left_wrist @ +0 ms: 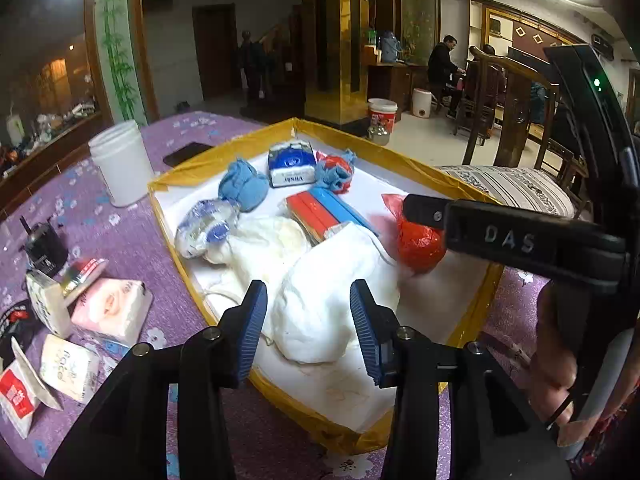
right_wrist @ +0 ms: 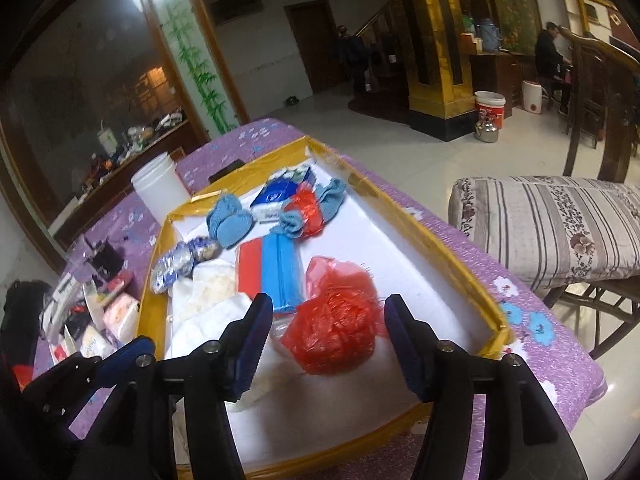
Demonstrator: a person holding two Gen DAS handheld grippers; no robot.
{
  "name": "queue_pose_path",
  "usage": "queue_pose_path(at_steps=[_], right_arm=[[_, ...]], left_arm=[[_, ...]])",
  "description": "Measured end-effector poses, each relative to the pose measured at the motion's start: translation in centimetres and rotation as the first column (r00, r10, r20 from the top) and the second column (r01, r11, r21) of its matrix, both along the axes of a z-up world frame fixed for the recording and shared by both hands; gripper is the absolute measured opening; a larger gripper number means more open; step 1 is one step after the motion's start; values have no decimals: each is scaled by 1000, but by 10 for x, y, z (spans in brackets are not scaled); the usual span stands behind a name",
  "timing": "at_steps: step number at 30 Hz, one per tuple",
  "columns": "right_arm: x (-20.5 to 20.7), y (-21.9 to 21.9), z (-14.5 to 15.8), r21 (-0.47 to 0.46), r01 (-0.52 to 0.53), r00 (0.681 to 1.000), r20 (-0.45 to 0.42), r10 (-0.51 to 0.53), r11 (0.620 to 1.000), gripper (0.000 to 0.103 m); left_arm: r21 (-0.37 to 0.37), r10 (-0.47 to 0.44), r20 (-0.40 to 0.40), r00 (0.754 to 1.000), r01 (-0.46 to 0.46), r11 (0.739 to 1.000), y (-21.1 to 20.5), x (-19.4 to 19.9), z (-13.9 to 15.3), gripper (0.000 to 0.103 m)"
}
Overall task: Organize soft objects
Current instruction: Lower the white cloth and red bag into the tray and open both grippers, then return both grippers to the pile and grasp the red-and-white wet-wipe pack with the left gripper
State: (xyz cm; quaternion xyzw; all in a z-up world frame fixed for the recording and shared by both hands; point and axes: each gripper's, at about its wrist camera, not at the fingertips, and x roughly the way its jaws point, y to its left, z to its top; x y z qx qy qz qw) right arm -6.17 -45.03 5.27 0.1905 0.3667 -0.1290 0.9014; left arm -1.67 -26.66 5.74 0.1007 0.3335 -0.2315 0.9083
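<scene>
A yellow-rimmed white tray point(left_wrist: 188, 172) on the purple tablecloth holds the soft items. My left gripper point(left_wrist: 310, 320) is open, its blue pads either side of a white cloth bundle point(left_wrist: 332, 300) without pressing on it. My right gripper point(right_wrist: 328, 340) is open around a crumpled red plastic bag point(right_wrist: 336, 320), with gaps at both pads. In the left wrist view one of its black fingers point(left_wrist: 424, 210) reaches over that red bag point(left_wrist: 416, 244). Farther back lie a blue sock ball point(left_wrist: 244, 188), a Vinda tissue pack point(left_wrist: 290, 164), a red-and-blue pack point(left_wrist: 320, 208) and a blue-white plastic bundle point(left_wrist: 204, 228).
A white plastic jar point(left_wrist: 120, 160) stands left of the tray. Several tissue packs point(left_wrist: 112, 308) and a black item point(left_wrist: 44, 248) lie on the cloth at the left. A chair with a striped cushion point(right_wrist: 552, 228) is close to the table's right edge. A hand point(left_wrist: 556, 340) holds the right gripper.
</scene>
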Motion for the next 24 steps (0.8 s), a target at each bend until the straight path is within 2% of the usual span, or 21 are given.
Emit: queue_pose_path(at_steps=[8, 15, 24], right_arm=[[-9, 0, 13, -11, 14, 999, 39, -13, 1000, 61], [-14, 5, 22, -23, 14, 998, 54, -13, 1000, 61], [-22, 15, 37, -38, -7, 997, 81, 10, 999, 61]], left_arm=[[8, 25, 54, 998, -26, 1000, 0, -2, 4, 41], [-36, 77, 94, 993, -74, 997, 11, -2, 12, 41], [-73, 120, 30, 992, -117, 990, 27, 2, 14, 41]])
